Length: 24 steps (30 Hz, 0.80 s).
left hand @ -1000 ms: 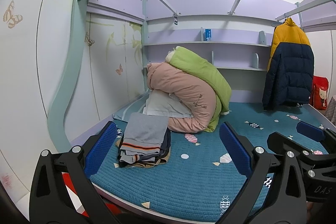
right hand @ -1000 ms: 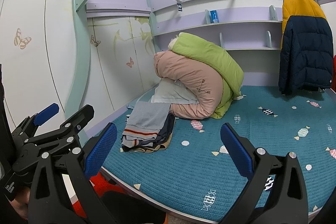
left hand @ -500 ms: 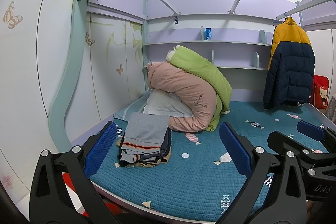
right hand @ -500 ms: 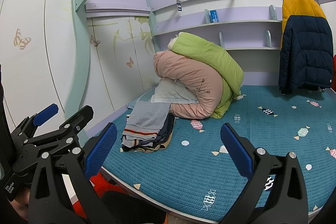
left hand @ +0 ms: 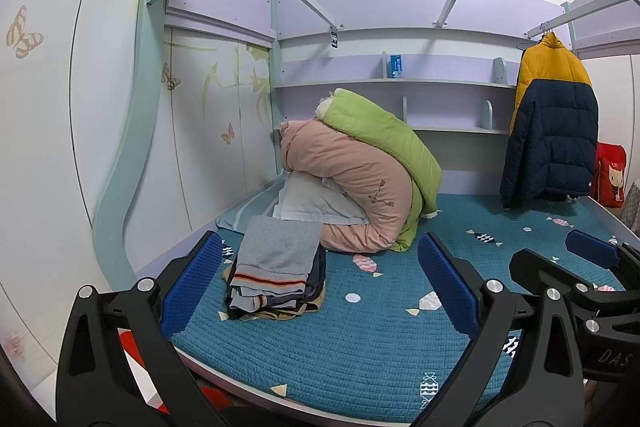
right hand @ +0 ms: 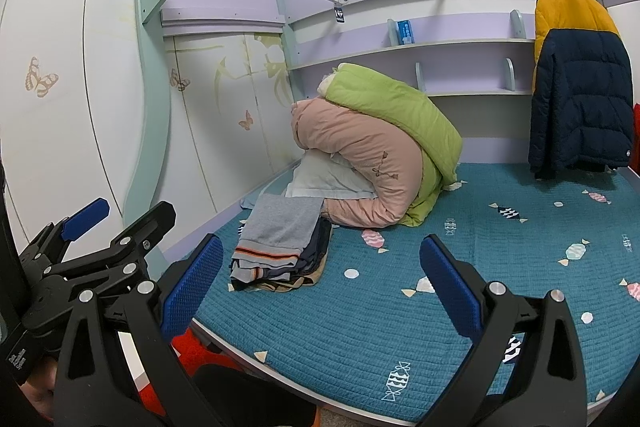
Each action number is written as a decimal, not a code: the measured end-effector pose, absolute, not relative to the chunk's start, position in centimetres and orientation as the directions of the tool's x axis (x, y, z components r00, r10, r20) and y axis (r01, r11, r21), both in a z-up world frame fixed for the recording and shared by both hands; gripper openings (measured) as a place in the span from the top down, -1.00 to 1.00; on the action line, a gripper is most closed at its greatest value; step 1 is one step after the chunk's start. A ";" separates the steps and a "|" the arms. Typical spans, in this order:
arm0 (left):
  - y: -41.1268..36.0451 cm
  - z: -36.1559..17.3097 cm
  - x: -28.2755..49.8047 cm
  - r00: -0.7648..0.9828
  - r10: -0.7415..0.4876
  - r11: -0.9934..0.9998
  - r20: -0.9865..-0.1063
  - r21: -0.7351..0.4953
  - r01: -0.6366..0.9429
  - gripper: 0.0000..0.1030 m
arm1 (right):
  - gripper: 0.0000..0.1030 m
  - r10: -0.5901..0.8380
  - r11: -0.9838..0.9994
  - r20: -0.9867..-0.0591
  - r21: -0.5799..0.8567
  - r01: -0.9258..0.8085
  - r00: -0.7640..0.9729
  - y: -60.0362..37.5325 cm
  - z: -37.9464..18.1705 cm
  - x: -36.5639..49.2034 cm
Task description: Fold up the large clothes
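Both grippers hover side by side at the near edge of the bed (left hand: 360,359), neither touching any cloth. Left gripper (left hand: 320,283) has its jaws wide apart, nothing between the blue pads (left hand: 192,283). Right gripper (right hand: 320,287) likewise has jaws wide, holding nothing; in the right wrist view the left gripper shows at the far left, and in the left wrist view the right gripper shows at the right edge.

Stack of folded clothes (left hand: 276,267) lies on the blue quilted bed cover at the near left, a grey garment with an orange stripe on top, darker and tan pieces under it. Its far edge is touching or just beside a white pillow (left hand: 316,203), which is tucked under a rolled pink duvet (left hand: 352,179). Green duvet (left hand: 380,135) is draped over the pink one, at the far left of the bed.

Yellow and navy puffer jacket (left hand: 552,123) hangs from a rail at the far right, its hem just above the mattress. Red bag (left hand: 610,175) sits right of the jacket. Small blue box (left hand: 395,65) stands on the far wall shelf (left hand: 440,81)
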<state>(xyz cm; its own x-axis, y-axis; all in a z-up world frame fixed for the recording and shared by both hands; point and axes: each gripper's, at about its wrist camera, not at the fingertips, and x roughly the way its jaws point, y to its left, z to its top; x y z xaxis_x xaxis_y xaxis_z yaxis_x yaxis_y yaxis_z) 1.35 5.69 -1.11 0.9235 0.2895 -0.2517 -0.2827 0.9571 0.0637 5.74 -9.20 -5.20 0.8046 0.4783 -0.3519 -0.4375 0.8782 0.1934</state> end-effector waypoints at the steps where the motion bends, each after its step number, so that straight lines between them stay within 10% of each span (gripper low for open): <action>1: 5.7 -1.1 1.4 0.924 0.290 0.957 -0.250 0.065 -0.283 -0.91 | -0.85 0.478 0.879 -0.352 0.194 -0.437 0.805 -9.2 -5.2 5.7; 24: 5.6 -0.9 0.9 0.924 0.305 0.952 -0.230 0.091 -0.292 -0.91 | -0.85 0.466 0.885 -0.342 0.203 -0.419 0.816 -9.2 -5.0 4.9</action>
<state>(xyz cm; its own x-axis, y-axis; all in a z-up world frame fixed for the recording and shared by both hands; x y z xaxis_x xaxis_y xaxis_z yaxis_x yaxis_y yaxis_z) 0.94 5.62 -0.92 0.9242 0.3052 -0.2296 -0.2917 0.9521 0.0914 4.93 -9.19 -5.04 0.8162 0.4656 -0.3420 -0.4195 0.8847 0.2032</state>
